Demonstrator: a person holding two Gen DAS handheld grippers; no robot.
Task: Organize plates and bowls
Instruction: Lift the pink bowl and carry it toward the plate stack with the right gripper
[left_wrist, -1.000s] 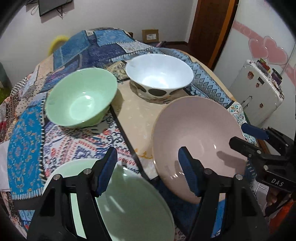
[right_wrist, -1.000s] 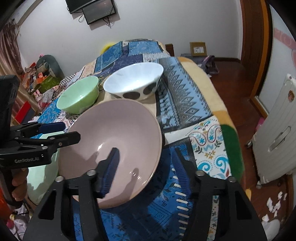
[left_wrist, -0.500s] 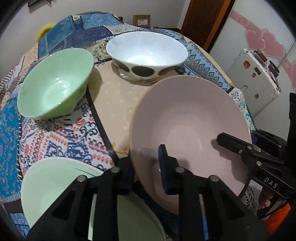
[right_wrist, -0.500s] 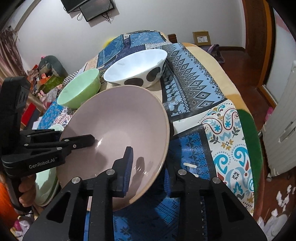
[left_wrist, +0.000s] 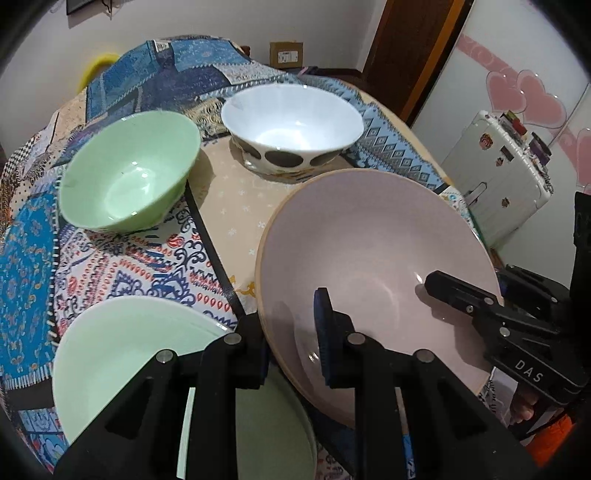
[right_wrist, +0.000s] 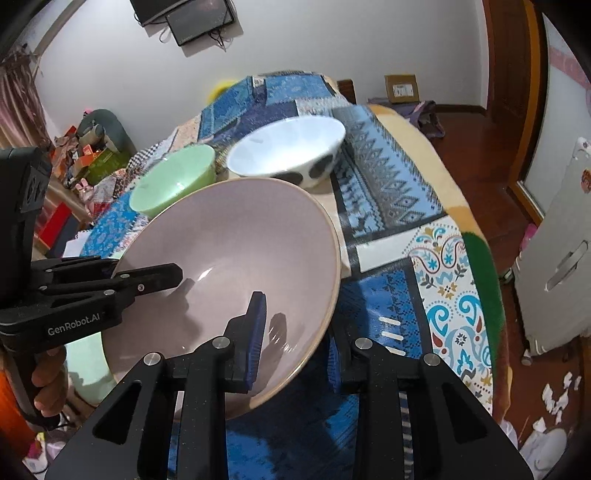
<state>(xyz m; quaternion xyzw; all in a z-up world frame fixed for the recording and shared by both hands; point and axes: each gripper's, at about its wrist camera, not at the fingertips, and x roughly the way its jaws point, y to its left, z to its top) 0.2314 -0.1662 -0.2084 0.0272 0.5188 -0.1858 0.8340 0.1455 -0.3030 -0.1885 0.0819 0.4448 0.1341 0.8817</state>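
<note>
A large pink bowl (left_wrist: 369, 251) (right_wrist: 236, 251) is gripped at its rim from both sides. My left gripper (left_wrist: 291, 332) is shut on its near left rim, one pad inside the bowl and one outside. My right gripper (right_wrist: 295, 332) is shut on the opposite rim in the same way. The pale green plate (left_wrist: 122, 354) lies just left of the pink bowl, under my left gripper. A green bowl (left_wrist: 129, 177) (right_wrist: 173, 181) and a white bowl with dark spots (left_wrist: 291, 129) (right_wrist: 288, 151) stand farther back on the patterned cloth (left_wrist: 110, 266).
The table's right edge (right_wrist: 476, 266) drops to a wooden floor with a white cabinet (left_wrist: 506, 173). Clutter (right_wrist: 81, 155) is piled at the far left of the room. A cardboard box (right_wrist: 402, 88) stands by the back wall.
Both grippers went from open beside the pink bowl to shut on its rim, one on each side. The bowl now looks tilted and a little raised.
</note>
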